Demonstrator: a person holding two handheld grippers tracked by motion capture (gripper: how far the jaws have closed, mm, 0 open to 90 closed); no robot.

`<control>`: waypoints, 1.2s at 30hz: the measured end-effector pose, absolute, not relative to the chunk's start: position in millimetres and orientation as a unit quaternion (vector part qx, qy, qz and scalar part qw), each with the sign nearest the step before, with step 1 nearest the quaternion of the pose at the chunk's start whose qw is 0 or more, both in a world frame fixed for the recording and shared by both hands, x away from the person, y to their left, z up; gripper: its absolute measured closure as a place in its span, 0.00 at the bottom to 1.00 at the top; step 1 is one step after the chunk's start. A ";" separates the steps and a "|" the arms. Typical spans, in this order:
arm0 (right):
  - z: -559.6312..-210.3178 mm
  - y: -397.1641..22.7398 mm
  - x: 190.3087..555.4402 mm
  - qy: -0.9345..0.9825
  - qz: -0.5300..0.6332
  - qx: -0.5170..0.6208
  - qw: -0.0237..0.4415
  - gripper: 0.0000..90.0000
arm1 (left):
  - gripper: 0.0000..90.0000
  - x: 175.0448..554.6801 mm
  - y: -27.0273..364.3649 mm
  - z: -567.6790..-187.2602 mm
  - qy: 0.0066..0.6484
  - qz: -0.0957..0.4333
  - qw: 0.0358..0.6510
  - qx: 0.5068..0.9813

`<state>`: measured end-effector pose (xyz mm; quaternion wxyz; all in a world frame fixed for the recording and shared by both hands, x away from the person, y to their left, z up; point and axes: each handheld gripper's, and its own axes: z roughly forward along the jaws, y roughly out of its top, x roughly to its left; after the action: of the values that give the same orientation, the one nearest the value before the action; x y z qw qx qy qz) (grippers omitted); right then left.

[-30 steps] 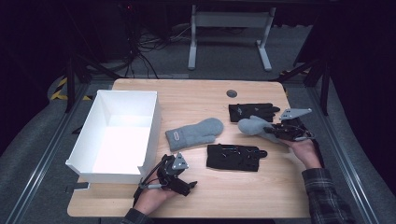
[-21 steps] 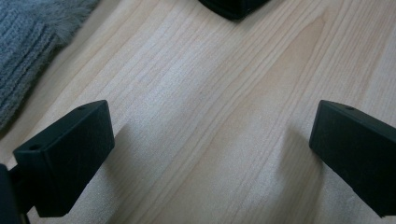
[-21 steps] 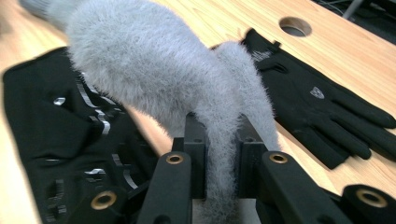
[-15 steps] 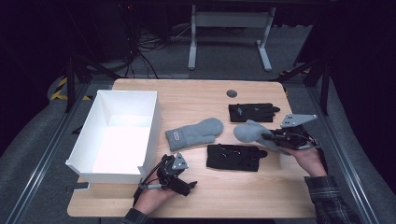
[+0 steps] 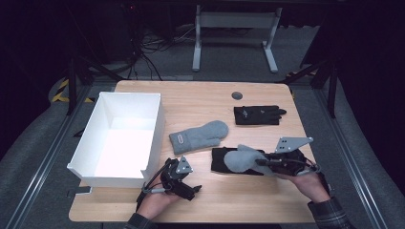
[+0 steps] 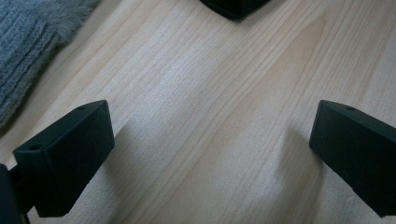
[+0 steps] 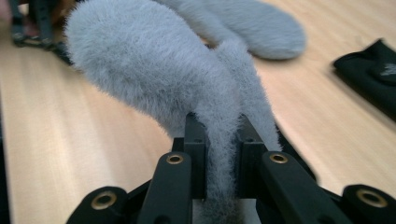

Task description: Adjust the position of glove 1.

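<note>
My right gripper is shut on the cuff end of a fluffy grey mitten, which hangs just above a black glove lying near the table's front. In the right gripper view the mitten is pinched between the black jaws of my right gripper and droops to the left. A second grey mitten lies flat at mid-table. Another black glove lies at the back right. My left gripper rests at the front edge, open, and in its own view the left gripper has bare wood between its jaws.
A white open box stands on the left side of the wooden table. A small dark disc sits near the back edge. A metal stand rises on the floor behind the table.
My right gripper carried the grey mitten leftward and toward the front, from beside the back black glove to above the near black glove. The left gripper stayed put.
</note>
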<state>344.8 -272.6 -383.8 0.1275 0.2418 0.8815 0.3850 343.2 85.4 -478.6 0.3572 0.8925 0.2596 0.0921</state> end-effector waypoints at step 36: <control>-428.8 -239.9 392.7 0.890 0.370 0.250 0.095 0.59 | 0.00 343.0 85.2 -478.7 0.261 0.092 0.358 0.892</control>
<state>392.7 -239.9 -428.8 0.0952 0.2501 0.8895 0.3703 343.0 85.2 -478.7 0.3577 0.8919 0.2611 0.0915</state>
